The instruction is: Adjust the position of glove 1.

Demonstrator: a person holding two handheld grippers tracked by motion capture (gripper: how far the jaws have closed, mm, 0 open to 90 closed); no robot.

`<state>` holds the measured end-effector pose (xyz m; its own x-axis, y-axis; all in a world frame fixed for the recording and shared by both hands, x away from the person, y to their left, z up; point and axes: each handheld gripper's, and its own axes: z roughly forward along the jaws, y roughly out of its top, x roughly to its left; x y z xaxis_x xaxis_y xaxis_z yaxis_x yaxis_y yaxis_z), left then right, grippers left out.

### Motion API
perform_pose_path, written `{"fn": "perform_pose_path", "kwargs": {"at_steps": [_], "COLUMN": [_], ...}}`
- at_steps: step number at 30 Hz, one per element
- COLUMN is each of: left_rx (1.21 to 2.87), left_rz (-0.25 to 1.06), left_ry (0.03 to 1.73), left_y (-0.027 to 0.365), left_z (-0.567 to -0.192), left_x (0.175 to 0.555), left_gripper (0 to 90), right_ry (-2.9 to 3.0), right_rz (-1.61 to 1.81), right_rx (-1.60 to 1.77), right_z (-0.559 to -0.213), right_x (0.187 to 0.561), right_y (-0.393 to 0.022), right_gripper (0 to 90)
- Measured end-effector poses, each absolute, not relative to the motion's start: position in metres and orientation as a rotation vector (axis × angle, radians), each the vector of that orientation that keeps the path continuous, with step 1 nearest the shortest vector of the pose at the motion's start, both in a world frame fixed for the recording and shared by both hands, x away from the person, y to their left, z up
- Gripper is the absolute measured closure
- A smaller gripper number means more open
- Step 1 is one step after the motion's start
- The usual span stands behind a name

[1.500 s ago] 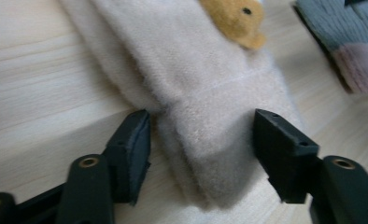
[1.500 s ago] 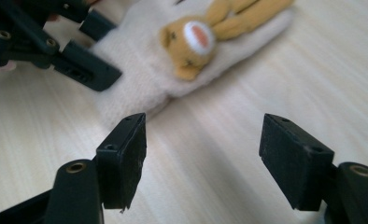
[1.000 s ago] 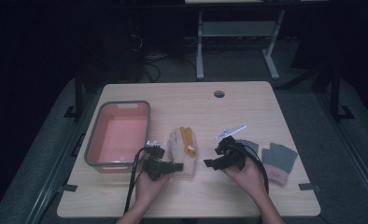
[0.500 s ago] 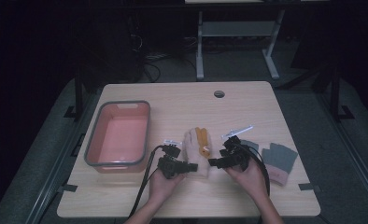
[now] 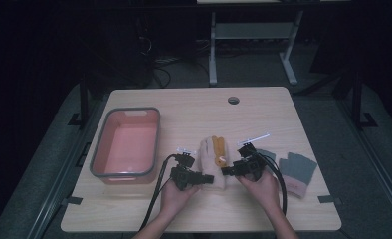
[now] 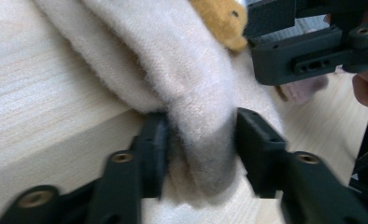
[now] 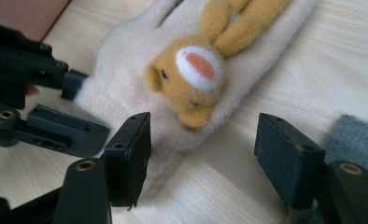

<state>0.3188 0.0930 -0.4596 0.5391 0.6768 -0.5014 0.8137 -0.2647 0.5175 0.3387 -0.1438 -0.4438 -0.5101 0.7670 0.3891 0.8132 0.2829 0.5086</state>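
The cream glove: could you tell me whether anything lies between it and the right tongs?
Nothing visible does. The right tongs stand open right at the cream glove, bare table between their jaws. The grey glove lies off to the side.

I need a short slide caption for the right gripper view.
Open right gripper approaches a cream sock with an orange animal face.

Fuzzy cream fleece mitten (image 7: 126,88) on matt pale wood-grain table (image 7: 322,60).
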Motion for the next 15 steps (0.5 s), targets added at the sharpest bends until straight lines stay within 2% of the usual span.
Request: {"fn": "perform_pose_path", "kwargs": {"at_steps": [3, 10, 15], "left_rx": [2.026, 2.025, 2.032], "left_rz": [-0.237, -0.238, -0.236], "left_ry": [1.199, 1.197, 1.178], "left_y": [0.094, 0.094, 0.094], "left_z": [-0.459, -0.461, -0.462], "left_x": [0.319, 0.321, 0.322], "left_gripper": [65.7, 66.6, 67.0], "right_ry": [-2.391, -2.323, -2.299], "right_rz": [-1.028, -1.034, -1.06], "right_rx": [-1.572, -1.611, -1.587], "right_z": [-0.45, -0.458, -0.461], "right_x": [0.342, 0.343, 0.34], "right_y": [-0.141, -0.139, -0.132], "right_gripper": [37.7, 43.0, 54.8]}}
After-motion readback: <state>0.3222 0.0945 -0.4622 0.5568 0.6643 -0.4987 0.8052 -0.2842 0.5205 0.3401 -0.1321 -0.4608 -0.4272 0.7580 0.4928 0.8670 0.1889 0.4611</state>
